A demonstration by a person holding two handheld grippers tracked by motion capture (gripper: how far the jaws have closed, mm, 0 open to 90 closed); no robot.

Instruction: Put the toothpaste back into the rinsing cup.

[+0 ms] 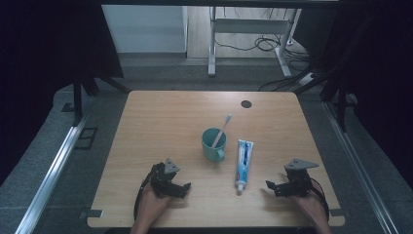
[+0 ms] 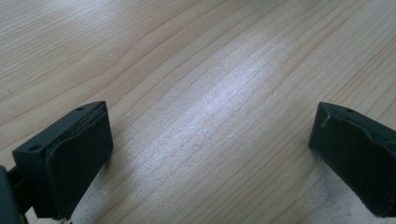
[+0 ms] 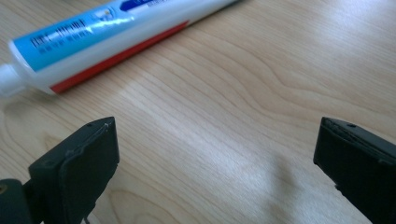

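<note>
Our biggest worry sits on the bench [image 1: 160, 122] itself: its wood is smooth and bare around the toothpaste tube [image 1: 244, 163], so if we come at the tube from the side with the right gripper [image 1: 272, 185], we judge that the near finger could shove it along the surface instead of getting under it, and it may skid toward the teal cup [image 1: 214, 144] just to its left. That cup stands upright with a toothbrush [image 1: 222, 129] leaning out of it, bristles up, and a knock from the sliding tube or from a careless hand could tip it. The left gripper [image 1: 185, 186] rests near the front edge, well apart from all three, its fingers [image 2: 79, 154] spread over bare wood, so we see little risk there. The right gripper's fingers [image 3: 84, 163] are spread wide too, with nothing between them; in the right gripper view the tube lies just beyond them, not touched. The tube itself lies flat, right of the cup, its white cap [image 3: 7, 81] toward us; it is white with a light blue panel, a red stripe and small print that we cannot read. It looks soft, so a hard pinch at mid-body could squeeze paste toward the cap.
</note>
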